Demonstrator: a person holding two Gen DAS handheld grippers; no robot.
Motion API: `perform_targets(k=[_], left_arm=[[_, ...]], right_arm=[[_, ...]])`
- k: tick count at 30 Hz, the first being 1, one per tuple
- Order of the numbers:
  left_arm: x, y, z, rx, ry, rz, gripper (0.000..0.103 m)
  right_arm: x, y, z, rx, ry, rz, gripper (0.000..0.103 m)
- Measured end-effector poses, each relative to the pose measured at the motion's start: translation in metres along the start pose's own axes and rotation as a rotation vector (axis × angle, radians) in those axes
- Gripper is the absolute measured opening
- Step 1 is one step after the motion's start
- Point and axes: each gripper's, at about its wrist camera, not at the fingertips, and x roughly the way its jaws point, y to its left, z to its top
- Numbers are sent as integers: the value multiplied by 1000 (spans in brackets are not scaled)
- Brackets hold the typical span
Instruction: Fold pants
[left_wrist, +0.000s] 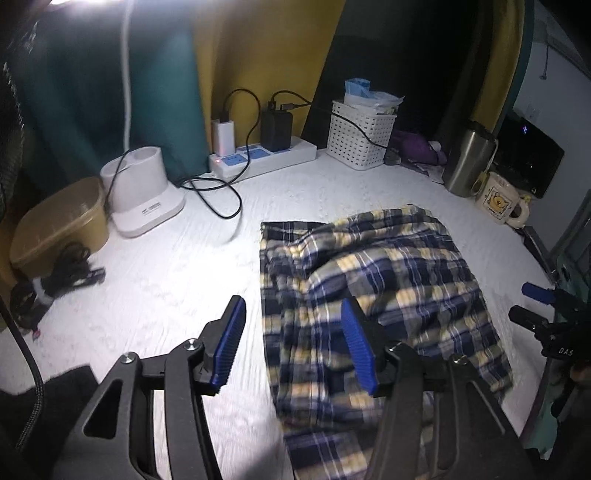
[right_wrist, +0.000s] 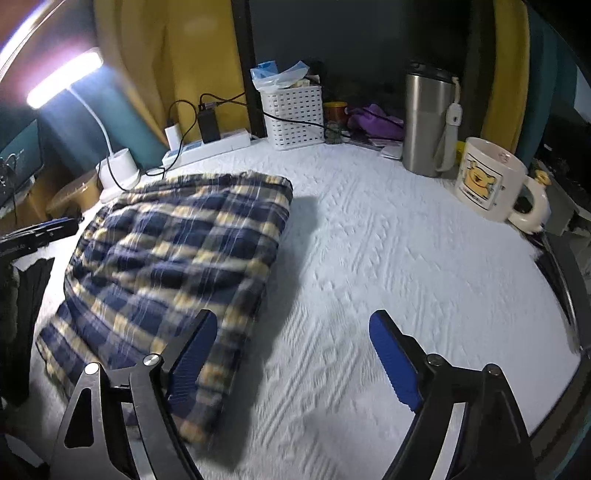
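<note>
The blue, yellow and white plaid pants (left_wrist: 369, 295) lie in a folded, rumpled bundle on the white textured table (left_wrist: 177, 280). My left gripper (left_wrist: 291, 343) is open and empty, hovering over the bundle's left edge, its right finger above the cloth. In the right wrist view the pants (right_wrist: 177, 266) lie left of centre. My right gripper (right_wrist: 291, 354) is open and empty above the bundle's right edge, its left finger over the cloth, its right finger over the bare table (right_wrist: 406, 258). The right gripper's blue tip also shows at the right edge of the left wrist view (left_wrist: 535, 295).
At the back stand a white power strip with chargers and cables (left_wrist: 262, 155), a white lamp base (left_wrist: 144, 199), a tan box (left_wrist: 62, 225), a white basket (left_wrist: 360, 133), a steel tumbler (right_wrist: 428, 122) and a bear mug (right_wrist: 491, 181). Black cables (left_wrist: 70, 273) lie at the left.
</note>
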Motion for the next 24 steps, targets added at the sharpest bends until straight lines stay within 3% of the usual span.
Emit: perform_targets(k=[5, 9, 19, 24], left_arm=[[24, -1, 10, -3, 32, -27, 56], [41, 2, 12, -21, 64, -51, 67], [76, 14, 13, -81, 191, -136, 67], [84, 19, 15, -80, 165, -198, 73]], right_arm=[[16, -3, 19, -1, 0, 19, 86], [28, -6, 29, -4, 4, 29, 86], [59, -8, 48, -6, 27, 63, 94], [72, -12, 53, 18, 41, 85, 94]])
